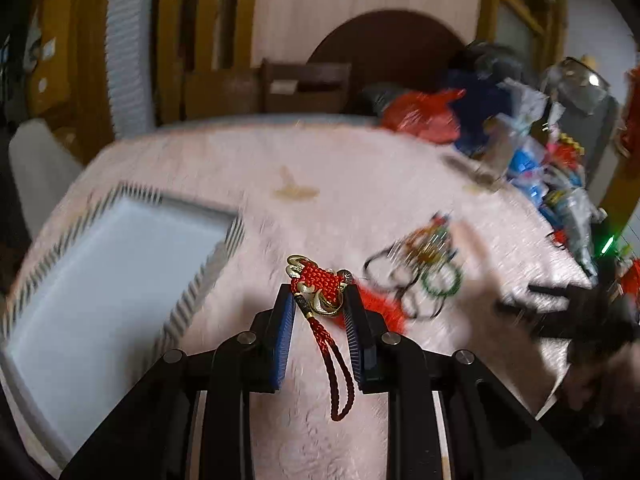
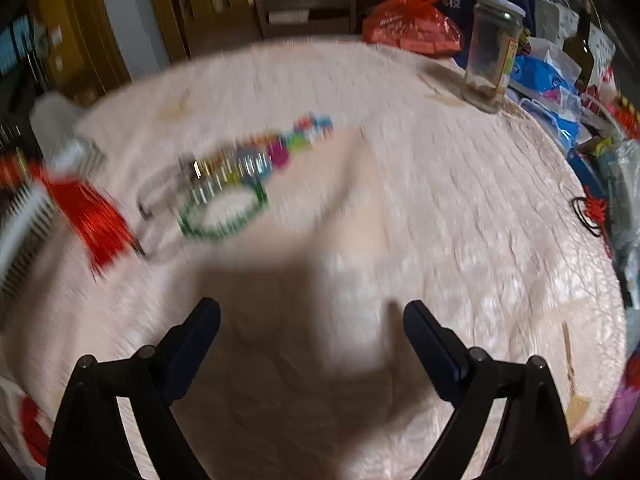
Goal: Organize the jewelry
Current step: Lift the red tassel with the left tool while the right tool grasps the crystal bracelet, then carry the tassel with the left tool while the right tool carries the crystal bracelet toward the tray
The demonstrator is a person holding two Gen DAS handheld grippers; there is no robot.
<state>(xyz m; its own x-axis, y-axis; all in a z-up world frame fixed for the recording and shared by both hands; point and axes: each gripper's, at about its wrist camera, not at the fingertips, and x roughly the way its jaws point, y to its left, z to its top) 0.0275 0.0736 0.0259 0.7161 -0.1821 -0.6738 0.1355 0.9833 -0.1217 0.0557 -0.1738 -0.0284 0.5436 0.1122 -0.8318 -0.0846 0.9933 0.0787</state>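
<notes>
My left gripper point(image 1: 319, 294) is shut on a red knotted charm point(image 1: 318, 280) with gold pieces and a red cord loop hanging down, held above the pink tablecloth. Its red tassel point(image 1: 380, 308) trails to the right. A white box with striped rim point(image 1: 120, 248) lies to the left of it. A blurred heap of jewelry with a green bead bracelet point(image 1: 442, 280) lies to the right; the bracelet also shows in the right wrist view point(image 2: 222, 214). My right gripper point(image 2: 312, 316) is open and empty over bare cloth, with the heap to its far left.
A glass jar point(image 2: 494, 44), a red plastic bag point(image 2: 412, 24) and blue packets point(image 2: 548, 76) crowd the table's far right edge. A small red knot ornament point(image 2: 592, 212) lies at the right. A wooden chair point(image 2: 306, 10) stands behind the table.
</notes>
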